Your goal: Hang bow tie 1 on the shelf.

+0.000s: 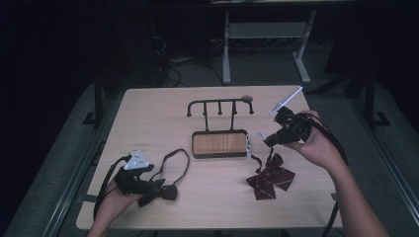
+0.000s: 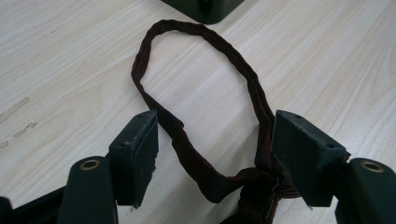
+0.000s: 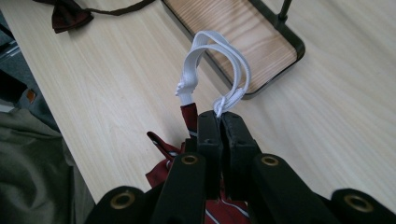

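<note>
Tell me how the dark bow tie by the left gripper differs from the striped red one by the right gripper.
The dark bow tie is plain; the red bow tie has pale stripes. The dark one's strap is dark, lying flat between the left gripper's open jaws; the red one's white elastic loop is pinched and lifted by the right gripper. Both rest on the table.

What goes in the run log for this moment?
right gripper: shut on white elastic loop | striped bow tie: partly lifted | left gripper: open around dark bow tie

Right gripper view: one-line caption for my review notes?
Right gripper, shut on the white elastic loop of a striped red bow tie, beside the wooden-based rack.
</note>
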{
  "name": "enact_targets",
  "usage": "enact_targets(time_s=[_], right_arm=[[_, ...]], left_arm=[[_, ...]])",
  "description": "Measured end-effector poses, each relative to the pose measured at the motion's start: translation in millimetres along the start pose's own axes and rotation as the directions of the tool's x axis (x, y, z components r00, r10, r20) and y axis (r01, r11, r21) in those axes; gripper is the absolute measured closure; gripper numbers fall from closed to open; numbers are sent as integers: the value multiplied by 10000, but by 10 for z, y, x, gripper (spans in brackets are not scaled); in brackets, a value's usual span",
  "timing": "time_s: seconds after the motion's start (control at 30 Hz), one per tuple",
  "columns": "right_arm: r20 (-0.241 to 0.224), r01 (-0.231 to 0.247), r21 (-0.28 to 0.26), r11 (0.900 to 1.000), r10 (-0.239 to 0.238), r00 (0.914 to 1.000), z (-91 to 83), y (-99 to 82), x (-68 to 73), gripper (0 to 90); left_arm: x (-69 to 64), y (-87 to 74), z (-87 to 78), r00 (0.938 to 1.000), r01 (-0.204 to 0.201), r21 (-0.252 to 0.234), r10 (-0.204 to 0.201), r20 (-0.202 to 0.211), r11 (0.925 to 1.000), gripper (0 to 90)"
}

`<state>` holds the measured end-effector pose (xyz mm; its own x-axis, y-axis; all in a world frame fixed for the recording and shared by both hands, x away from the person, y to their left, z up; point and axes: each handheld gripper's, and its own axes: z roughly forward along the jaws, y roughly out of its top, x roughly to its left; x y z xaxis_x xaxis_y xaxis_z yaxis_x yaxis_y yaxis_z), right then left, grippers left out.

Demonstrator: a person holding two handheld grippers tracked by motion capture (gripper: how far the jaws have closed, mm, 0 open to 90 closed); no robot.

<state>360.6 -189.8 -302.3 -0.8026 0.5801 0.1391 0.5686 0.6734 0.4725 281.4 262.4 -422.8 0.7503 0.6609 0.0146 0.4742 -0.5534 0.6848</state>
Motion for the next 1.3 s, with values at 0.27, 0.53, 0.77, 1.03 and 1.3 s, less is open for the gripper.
enact_targets(time_s=[0.27, 0.53, 0.77, 1.03, 1.3], right_arm=[[180, 170, -121, 9998, -167, 9997, -97, 104, 25, 868], [233, 241, -153, 9996, -237, 9994, -143, 220, 5, 868], [217, 271, -170, 9995, -267, 9994, -161, 328, -8, 868], [335, 226, -166, 9996, -220, 9992, -198, 454, -46, 868], [450, 61, -164, 9998, -54, 9990, -234, 546, -116, 868]], left_arm=[[-2, 3, -4, 10000, -8, 10, 8, -6, 10000, 325], [1, -1, 7, 10000, -1, -13, 1, 8, 10000, 324], [6, -2, -5, 10000, 15, 12, -15, -1, 10000, 324], [8, -2, -8, 10000, 17, -11, -17, 0, 10000, 324], [8, 0, -9, 10000, -17, -24, 18, 13, 10000, 324]])
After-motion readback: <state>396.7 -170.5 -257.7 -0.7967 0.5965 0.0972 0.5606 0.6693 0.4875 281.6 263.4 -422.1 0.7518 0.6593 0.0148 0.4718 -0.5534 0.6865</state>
